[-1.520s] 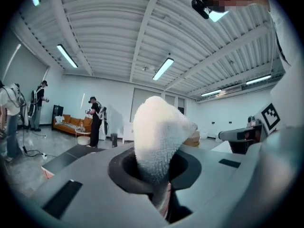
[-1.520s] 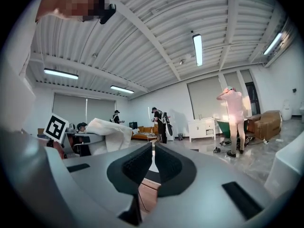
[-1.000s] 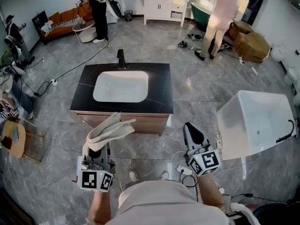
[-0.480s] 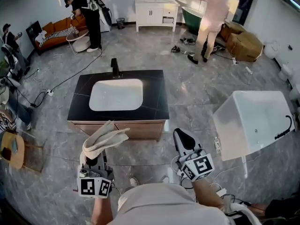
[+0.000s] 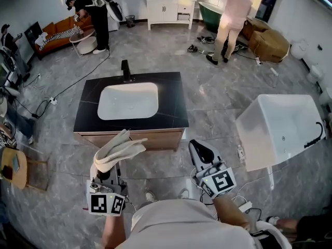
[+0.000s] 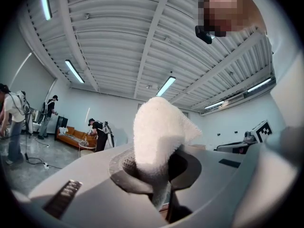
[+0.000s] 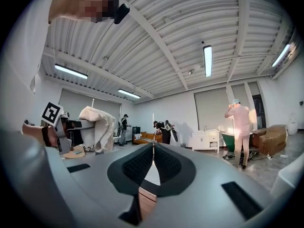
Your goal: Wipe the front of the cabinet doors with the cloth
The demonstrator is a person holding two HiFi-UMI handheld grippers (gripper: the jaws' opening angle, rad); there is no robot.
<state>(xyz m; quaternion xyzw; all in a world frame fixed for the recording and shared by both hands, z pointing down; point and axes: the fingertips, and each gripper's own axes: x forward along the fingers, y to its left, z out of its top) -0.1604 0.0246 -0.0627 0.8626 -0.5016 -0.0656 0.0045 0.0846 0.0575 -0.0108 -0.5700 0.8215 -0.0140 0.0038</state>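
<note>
Cloth (image 5: 118,150): nubby off-white terry (soft, matt). Cabinet (image 5: 162,139) front: smooth wood; top (image 5: 174,104) glossy black stone w/ white glazed basin (image 5: 128,101).

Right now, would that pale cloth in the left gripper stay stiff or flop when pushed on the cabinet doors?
Probably floppy: the cloth folds and droops over above the left gripper. Likely light, since one pinched end holds it up. Its fuzzy surface should drag on the cabinet doors rather than slip.
</note>
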